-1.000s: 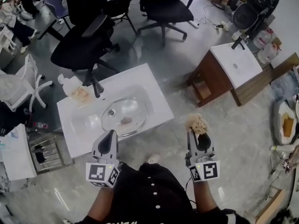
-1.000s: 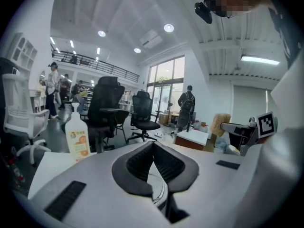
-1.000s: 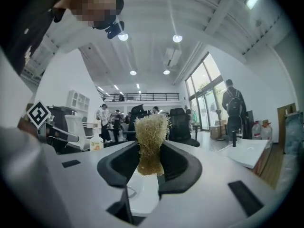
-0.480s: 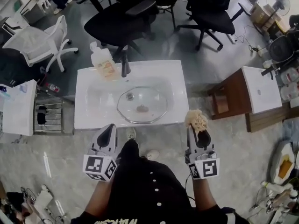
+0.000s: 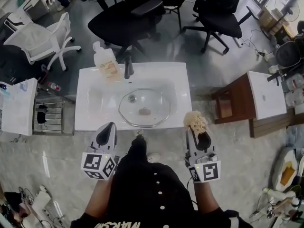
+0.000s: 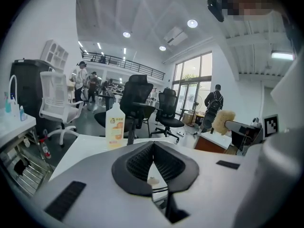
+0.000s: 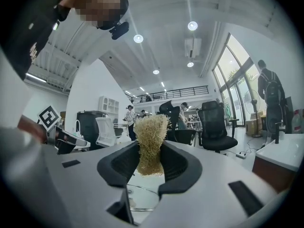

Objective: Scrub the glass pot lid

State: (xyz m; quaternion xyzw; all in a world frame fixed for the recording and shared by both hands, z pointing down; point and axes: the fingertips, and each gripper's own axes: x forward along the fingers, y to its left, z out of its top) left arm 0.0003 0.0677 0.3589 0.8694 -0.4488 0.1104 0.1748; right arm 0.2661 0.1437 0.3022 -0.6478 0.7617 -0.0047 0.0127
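Observation:
The glass pot lid [image 5: 144, 108] lies flat in the basin of a white sink [image 5: 180, 87], a small brownish knob at its middle. My left gripper [image 5: 108, 128] hovers at the sink's front edge, left of the lid, jaws shut with nothing between them [image 6: 153, 148]. My right gripper [image 5: 195, 128] is off the sink's front right corner, shut on a tan fibrous scrubber [image 5: 195, 120] that sticks out past the fingertips [image 7: 151, 144]. In the right gripper view the lid [image 7: 142, 198] shows below the jaws. Neither gripper touches the lid.
A soap bottle [image 5: 106, 63] and a dark faucet [image 5: 128, 65] stand at the sink's back edge. A wire rack [image 5: 50, 115] is at the left and a wooden cabinet with a white top [image 5: 259, 99] at the right. Office chairs [image 5: 128, 20] stand behind the sink.
The person has turned to face the sink, which now lies straight ahead instead of off to the left. Both grippers have come to its front edge. The scrubber stays gripped.

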